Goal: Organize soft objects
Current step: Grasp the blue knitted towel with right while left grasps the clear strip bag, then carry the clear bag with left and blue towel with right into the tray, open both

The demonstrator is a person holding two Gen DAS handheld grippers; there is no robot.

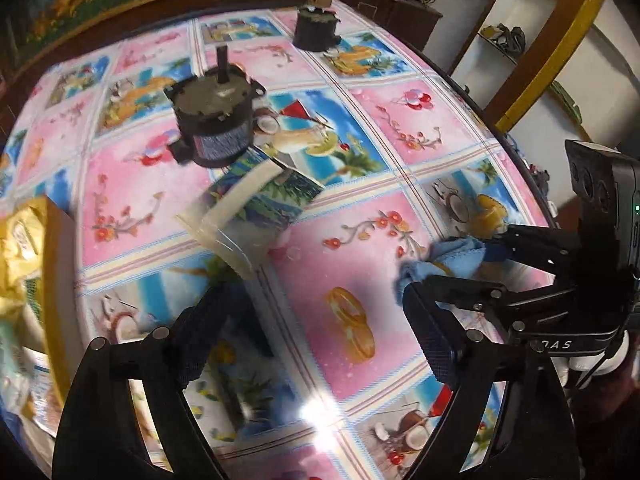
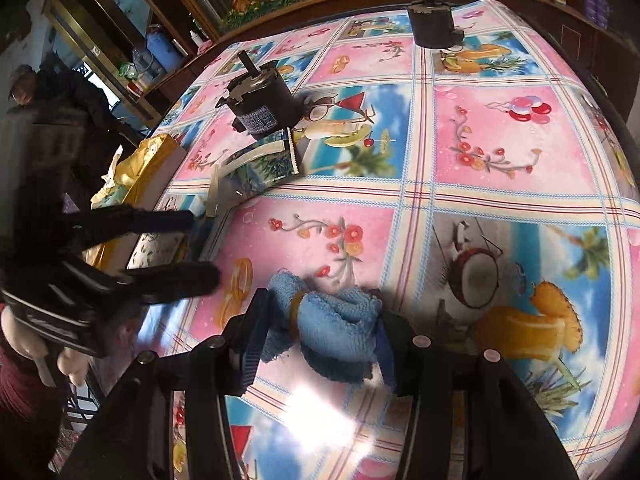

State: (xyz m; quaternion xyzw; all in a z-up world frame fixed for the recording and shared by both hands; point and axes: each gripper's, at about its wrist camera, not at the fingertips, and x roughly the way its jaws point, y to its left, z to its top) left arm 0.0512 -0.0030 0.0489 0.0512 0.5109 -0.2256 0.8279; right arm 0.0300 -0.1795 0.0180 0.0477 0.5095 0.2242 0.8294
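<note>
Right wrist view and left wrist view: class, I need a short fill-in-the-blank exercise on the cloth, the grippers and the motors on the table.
1. The right gripper is shut on a bunched ____ cloth.
2. The left gripper holds nothing; its jaws stand ____.
3. The number of dark cylindrical motors standing on the tablecloth is ____.
4. The nearer motor has a ____ sticking up from its top.

Missing words: blue; open; two; shaft
</note>
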